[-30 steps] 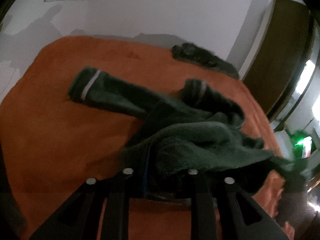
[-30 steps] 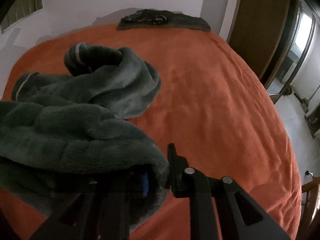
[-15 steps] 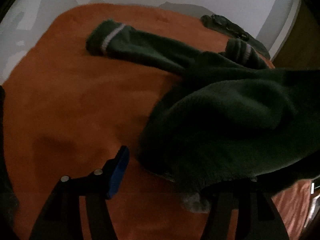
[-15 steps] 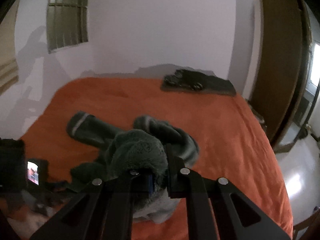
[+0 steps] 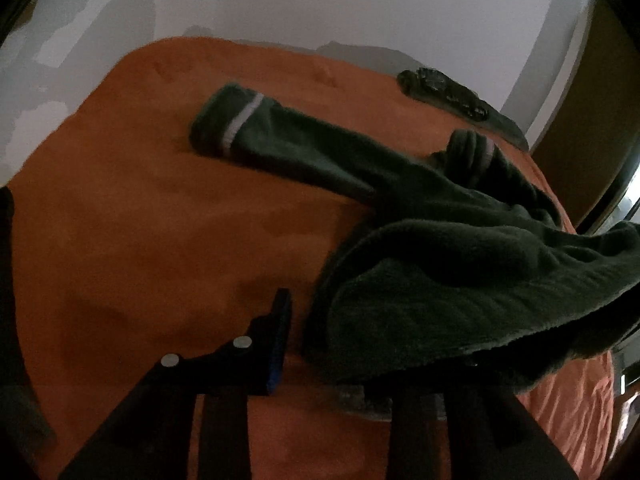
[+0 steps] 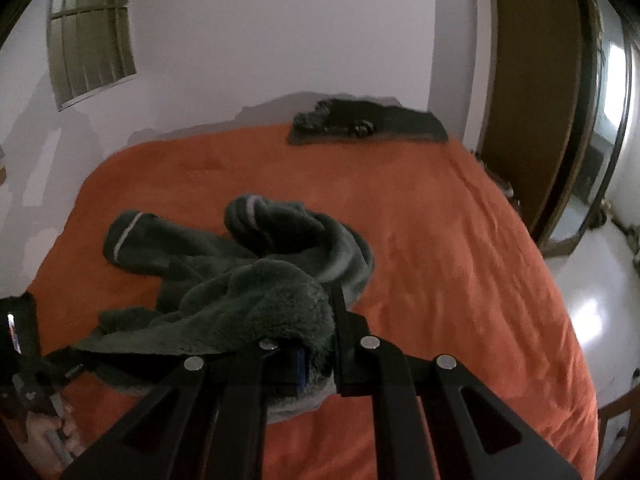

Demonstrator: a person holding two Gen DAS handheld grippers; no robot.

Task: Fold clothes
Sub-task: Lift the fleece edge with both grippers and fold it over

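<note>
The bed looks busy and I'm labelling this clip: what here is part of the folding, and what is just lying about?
Part of the job:
- green fleece garment
- right gripper, shut on its edge
- left gripper, jaws just closing, beside the fleece
- orange bed

Lying about:
- dark bundle by the wall

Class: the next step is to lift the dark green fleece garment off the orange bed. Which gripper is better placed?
Right. The right gripper is shut on the dark green fleece garment; the left gripper grips nothing.

Sweater [image 6: 248, 280] on bed [image 6: 440, 240], near side; folded clothes [image 6: 368, 126] behind at far edge.
</note>
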